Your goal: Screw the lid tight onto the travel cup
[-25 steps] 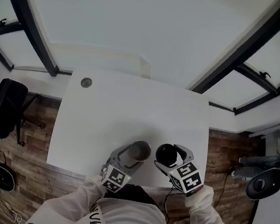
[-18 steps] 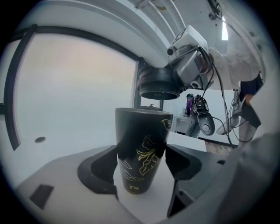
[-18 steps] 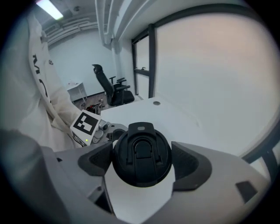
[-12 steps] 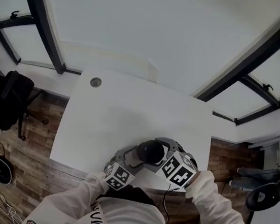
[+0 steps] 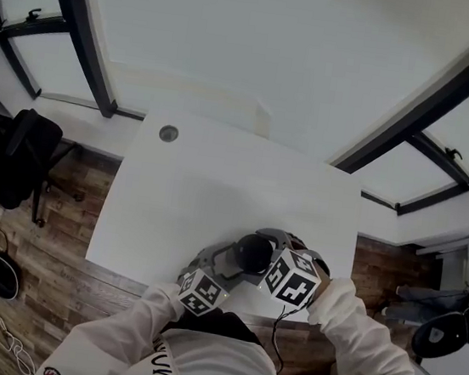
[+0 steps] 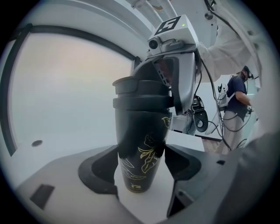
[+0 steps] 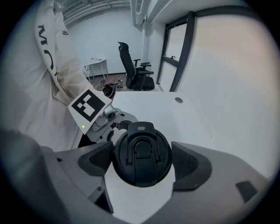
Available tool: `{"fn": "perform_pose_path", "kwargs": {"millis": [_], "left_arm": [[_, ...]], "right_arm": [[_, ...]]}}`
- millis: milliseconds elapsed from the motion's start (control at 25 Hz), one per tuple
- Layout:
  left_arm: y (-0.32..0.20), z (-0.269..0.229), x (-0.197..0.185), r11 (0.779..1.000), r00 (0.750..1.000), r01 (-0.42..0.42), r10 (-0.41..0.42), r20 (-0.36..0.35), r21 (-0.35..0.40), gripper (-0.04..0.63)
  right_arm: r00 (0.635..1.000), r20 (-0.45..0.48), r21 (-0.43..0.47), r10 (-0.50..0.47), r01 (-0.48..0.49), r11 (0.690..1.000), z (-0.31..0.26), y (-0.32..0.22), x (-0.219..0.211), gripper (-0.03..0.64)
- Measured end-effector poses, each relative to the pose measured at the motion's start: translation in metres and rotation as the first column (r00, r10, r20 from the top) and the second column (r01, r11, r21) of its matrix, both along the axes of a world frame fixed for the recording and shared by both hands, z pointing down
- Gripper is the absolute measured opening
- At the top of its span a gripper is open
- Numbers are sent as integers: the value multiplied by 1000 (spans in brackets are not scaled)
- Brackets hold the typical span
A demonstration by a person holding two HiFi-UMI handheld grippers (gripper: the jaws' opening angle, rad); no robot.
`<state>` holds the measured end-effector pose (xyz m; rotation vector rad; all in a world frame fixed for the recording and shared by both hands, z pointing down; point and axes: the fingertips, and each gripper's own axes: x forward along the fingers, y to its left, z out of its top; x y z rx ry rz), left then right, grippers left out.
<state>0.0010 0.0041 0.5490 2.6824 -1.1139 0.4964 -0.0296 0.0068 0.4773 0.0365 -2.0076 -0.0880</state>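
One office chair (image 5: 9, 157) beside table (image 5: 218, 184); travel cup (image 6: 139, 148), lid (image 7: 142, 153) on, near front edge.

Soft, dim daylight; fisheye-warped edges
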Motion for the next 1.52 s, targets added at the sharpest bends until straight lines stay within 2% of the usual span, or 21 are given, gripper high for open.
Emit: {"fn": "perform_pose_path", "kwargs": {"millis": [440, 560, 680, 760, 880, 1040, 1160, 1240, 1320, 1400, 1520], "left_arm": [[0, 1, -1, 1000, 1000, -2, 2, 7, 5, 340], [2, 1, -2, 1000, 1000, -4, 4, 10, 2, 340], [1, 1, -1, 1000, 1000, -6, 6, 12, 0, 341], [1, 1, -2, 1000, 1000, -8, 8, 13, -2, 341], [1, 0, -2, 1000, 1000, -14, 14, 10, -3, 339], [-1, 2, -4, 1000, 1000, -5, 5, 7, -4, 339], [-2, 2, -5, 1000, 1000, 28, -28, 5, 3, 339], [-1, 4, -2, 999, 999, 50, -50, 4, 5, 339], [-1, 7, 0, 998, 998, 66, -66, -3, 7, 339], [0, 9, 1, 998, 998, 64, -64, -9, 10, 339], [0, 7, 3, 999, 999, 38, -37, -12, 15, 337]], "right_arm": [[1000, -17, -16, -20, 20, 1000, 7, 0, -3, 439], [999, 50, -8, -12, 12, 1000, 4, 2, -4, 440], [981, 185, -36, 49, -43, 998, -2, 1, -4, 441], [948, 291, -85, 131, -110, 990, -7, -2, -2, 442], [872, 419, -152, 254, -208, 966, -11, -8, 6, 442], [729, 566, -189, 385, -340, 921, -12, -15, 6, 440], [620, 633, -182, 463, -463, 868, -8, -16, 4, 440], [563, 664, -168, 492, -529, 832, -6, -17, 6, 440], [526, 683, -160, 507, -569, 806, -5, -19, 9, 440], [508, 693, -165, 512, -580, 798, -5, -19, 11, 440], [524, 697, -164, 490, -549, 820, -4, -17, 12, 440]]}}
